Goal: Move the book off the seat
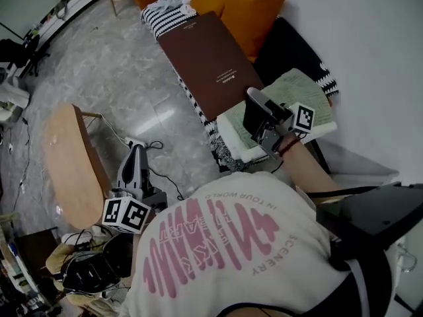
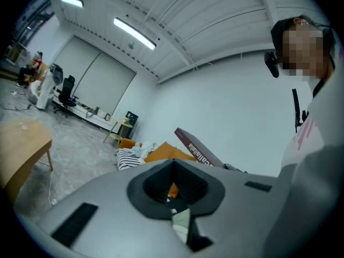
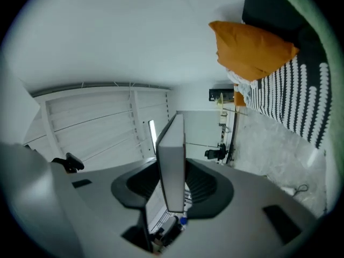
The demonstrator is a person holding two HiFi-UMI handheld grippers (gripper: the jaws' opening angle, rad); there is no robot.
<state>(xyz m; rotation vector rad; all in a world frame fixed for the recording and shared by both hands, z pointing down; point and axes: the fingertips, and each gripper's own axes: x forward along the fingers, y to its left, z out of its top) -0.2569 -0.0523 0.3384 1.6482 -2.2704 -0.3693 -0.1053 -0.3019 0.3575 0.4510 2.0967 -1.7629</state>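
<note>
The carry-off looks like the step in hand. The right gripper has its jaws about half apart and clamped on the near edge of the brown book. The book hangs tilted in the air above the front edge of the seat, with its far end over the striped cover near the orange cushion. The left gripper holds nothing, its jaws all but together, out over the floor beside the wooden table. Next, the book needs swinging clear of the seat's front edge and setting down (a long cover held by one end will probably sag). Open floor lies between seat and table, though the cables there are worth avoiding.
</note>
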